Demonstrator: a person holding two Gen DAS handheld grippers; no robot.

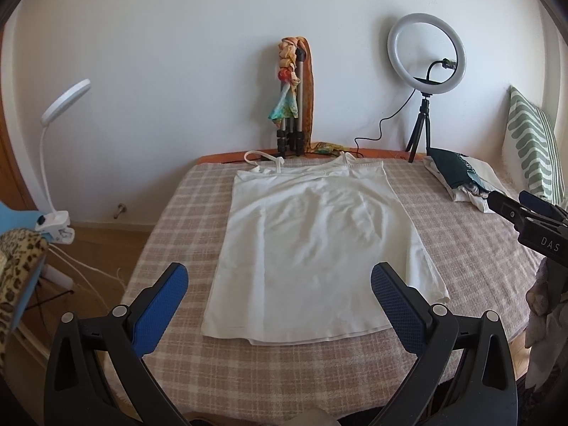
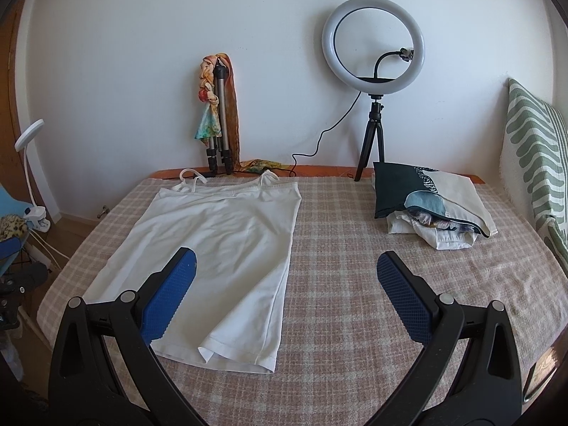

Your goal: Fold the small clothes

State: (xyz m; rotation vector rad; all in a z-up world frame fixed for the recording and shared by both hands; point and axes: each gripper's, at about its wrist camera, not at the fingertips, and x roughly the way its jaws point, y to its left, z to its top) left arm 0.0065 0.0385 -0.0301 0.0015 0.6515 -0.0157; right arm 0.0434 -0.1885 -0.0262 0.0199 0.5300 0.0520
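- Top (image 1: 312, 245) lies flat mid-worktop (image 1: 472, 269), straps at 12 o'clock, hem at 6; its right hem corner is curled over.
- Left claw (image 1: 280, 284) hovers wide open above the hem, holding nothing.
- Right claw (image 2: 285, 284) hangs wide open and empty, the top's right edge at its 9 o'clock.
- Likely best: flatten that corner first, then pinch one side's strap end and hem corner together and fold lengthwise.
- Folded pile (image 2: 429, 206) sits at 2 o'clock, well apart.

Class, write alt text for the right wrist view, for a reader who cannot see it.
A white camisole lies flat on a checked tablecloth, straps toward the wall, with the open right gripper hovering near its hem. A pile of folded clothes sits far right, before a ring light.
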